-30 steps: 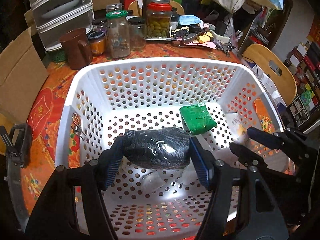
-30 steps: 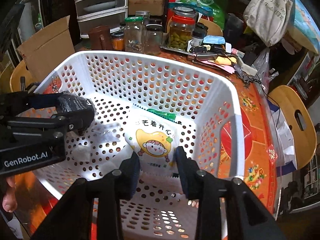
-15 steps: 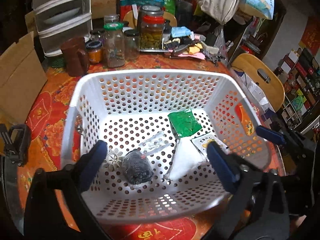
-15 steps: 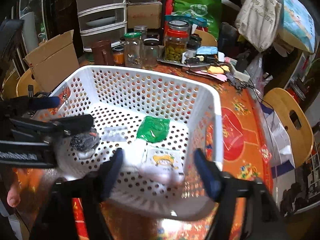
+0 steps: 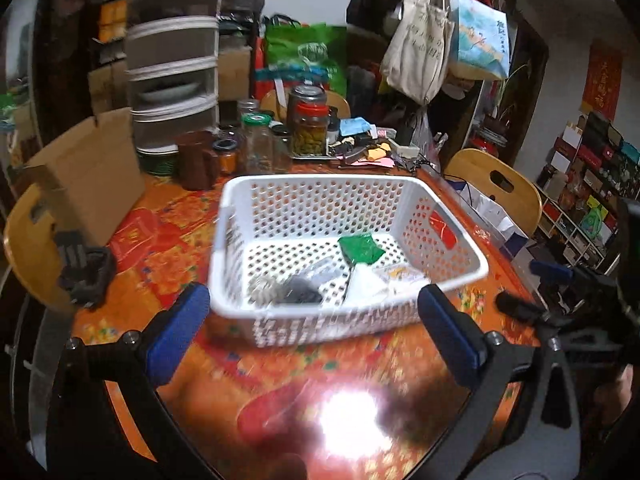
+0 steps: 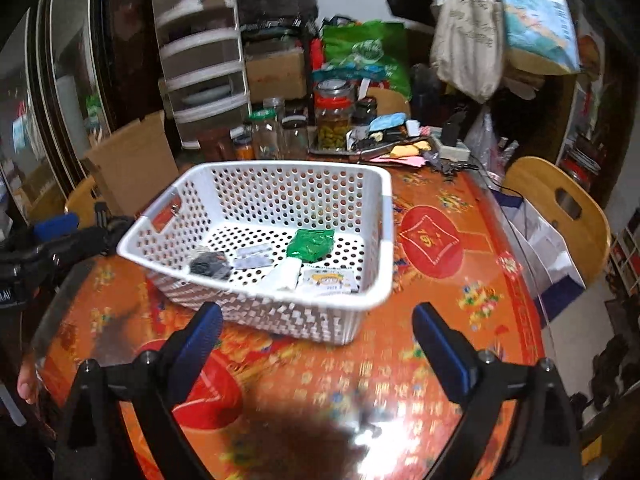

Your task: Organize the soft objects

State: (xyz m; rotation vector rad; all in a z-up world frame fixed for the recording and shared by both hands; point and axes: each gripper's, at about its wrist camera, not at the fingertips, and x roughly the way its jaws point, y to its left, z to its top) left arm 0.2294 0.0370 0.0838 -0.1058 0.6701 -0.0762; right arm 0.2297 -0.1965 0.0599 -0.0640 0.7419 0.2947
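A: Left wrist view first. Where is the left hand-held gripper [image 5: 312, 328]?

B: Low in the frame, jaws spread wide and empty, above the counter [image 5: 280, 364]. The basket [image 5: 348, 308] sits just past the fingertips, centre frame, with its long axis running left to right.

A: And the soft things?

B: All inside it: a green pouch [image 5: 360, 249] toward the far right, a dark bundle [image 5: 298, 291] at the near wall, a white packet [image 5: 366, 282] beside it.

A: Right wrist view?

B: The right hand-held gripper [image 6: 316, 332] is also wide open and holds nothing. The basket [image 6: 280, 300] lies ahead and slightly left of centre, turned so one corner points lower right. The green pouch [image 6: 310, 243] and a cartoon-printed packet [image 6: 328, 280] lie on its right half; the dark bundle [image 6: 210, 266] on its left.

A: Which arm is nearer?

B: About equal, I judge. The printed packet favours the right, the bundle the left.
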